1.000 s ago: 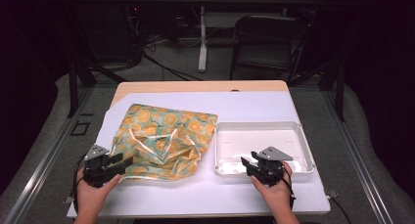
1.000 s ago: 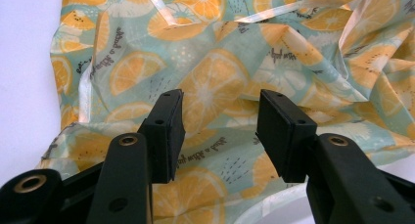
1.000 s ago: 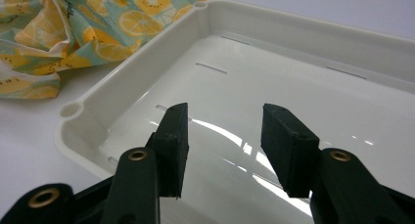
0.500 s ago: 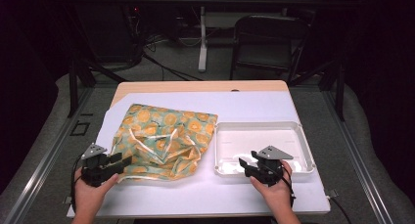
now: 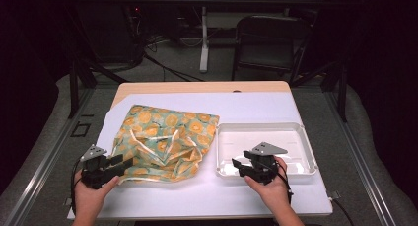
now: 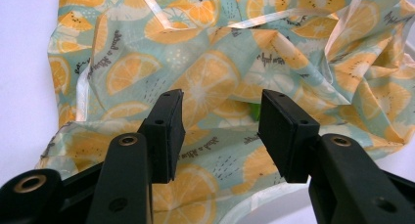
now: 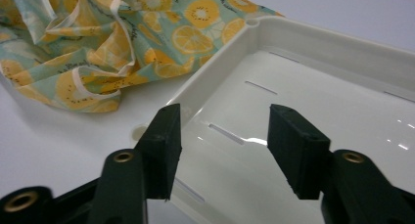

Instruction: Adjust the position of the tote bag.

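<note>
A crumpled cloth bag [image 5: 162, 147] printed with orange slices on pale teal, with white ribbon ties, lies on the left half of the table. My left gripper [image 5: 123, 163] sits at its near-left corner, open, and its jaws [image 6: 220, 131] straddle the fabric [image 6: 205, 62] without pressing it. A small green patch [image 6: 254, 111] peeks from a fold. My right gripper [image 5: 238, 167] hovers open over the near-left corner of the white tray [image 5: 261, 129]. Its jaws [image 7: 222, 145] have just been closing a little, with nothing between them.
The tray [image 7: 313, 43] is shallow, with slots in its floor, and it touches the bag's right edge [image 7: 98, 43]. A white sheet [image 5: 256, 105] covers the wooden table. A dark chair [image 5: 266, 38] and stand legs are beyond the far edge.
My right gripper has lifted slightly and shifted a little left over the tray's near corner. The left gripper and the bag have stayed put.
</note>
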{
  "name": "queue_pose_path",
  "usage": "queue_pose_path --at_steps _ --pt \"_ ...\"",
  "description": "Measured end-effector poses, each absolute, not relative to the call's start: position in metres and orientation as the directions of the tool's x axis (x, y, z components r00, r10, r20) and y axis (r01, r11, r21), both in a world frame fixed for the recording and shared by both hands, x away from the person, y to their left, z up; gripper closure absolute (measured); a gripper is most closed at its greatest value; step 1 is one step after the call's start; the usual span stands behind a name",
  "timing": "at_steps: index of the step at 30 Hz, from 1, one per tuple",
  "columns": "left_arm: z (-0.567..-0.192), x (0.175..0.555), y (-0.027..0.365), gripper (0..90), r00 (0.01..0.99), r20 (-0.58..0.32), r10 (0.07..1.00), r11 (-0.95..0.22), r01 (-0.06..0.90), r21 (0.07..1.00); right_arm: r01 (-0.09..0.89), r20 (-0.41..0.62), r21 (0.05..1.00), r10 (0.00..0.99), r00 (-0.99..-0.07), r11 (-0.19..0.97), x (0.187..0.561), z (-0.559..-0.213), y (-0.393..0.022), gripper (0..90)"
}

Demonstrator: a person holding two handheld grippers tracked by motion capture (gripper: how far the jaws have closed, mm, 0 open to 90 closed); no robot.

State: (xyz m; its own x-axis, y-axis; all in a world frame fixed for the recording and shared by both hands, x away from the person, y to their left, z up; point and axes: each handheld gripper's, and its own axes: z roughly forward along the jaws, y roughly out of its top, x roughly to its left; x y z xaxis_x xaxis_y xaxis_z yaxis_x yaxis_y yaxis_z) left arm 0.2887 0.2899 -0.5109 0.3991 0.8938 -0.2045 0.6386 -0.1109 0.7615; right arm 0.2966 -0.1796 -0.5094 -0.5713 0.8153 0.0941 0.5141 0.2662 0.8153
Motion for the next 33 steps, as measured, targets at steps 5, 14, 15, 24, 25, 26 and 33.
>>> queue_pose_path --at_steps 5,14,15,24,25,26,33 --pt "-0.512 0.288 0.290 52.9 0.407 -0.208 0.890 -0.114 0.638 0.762 0.511 0.090 0.805 0.790 -0.607 0.300 0.300 -0.501 -0.165 57.9" --pt "-0.512 0.287 0.290 53.4 0.411 -0.207 0.888 -0.117 0.636 0.763 0.490 0.075 0.801 0.755 -0.651 0.343 0.303 -0.494 -0.139 63.6" --pt "-0.512 0.287 0.290 53.4 0.412 -0.206 0.887 -0.118 0.636 0.763 0.480 0.078 0.807 0.744 -0.664 0.344 0.304 -0.493 -0.132 63.7" --pt "-0.512 0.285 0.291 53.4 0.413 -0.207 0.887 -0.116 0.634 0.765 0.455 0.078 0.808 0.697 -0.713 0.375 0.307 -0.491 -0.102 63.7" --pt "-0.512 0.285 0.290 53.4 0.413 -0.207 0.887 -0.117 0.634 0.764 0.449 0.077 0.811 0.691 -0.719 0.376 0.307 -0.491 -0.097 63.7" --pt "-0.512 0.285 0.290 53.4 0.415 -0.208 0.886 -0.119 0.637 0.762 0.439 0.077 0.813 0.676 -0.733 0.383 0.307 -0.490 -0.089 63.6" --pt "-0.512 0.285 0.287 53.4 0.420 -0.205 0.884 -0.125 0.635 0.762 0.400 0.054 0.816 0.633 -0.772 0.418 0.309 -0.486 -0.063 62.8"
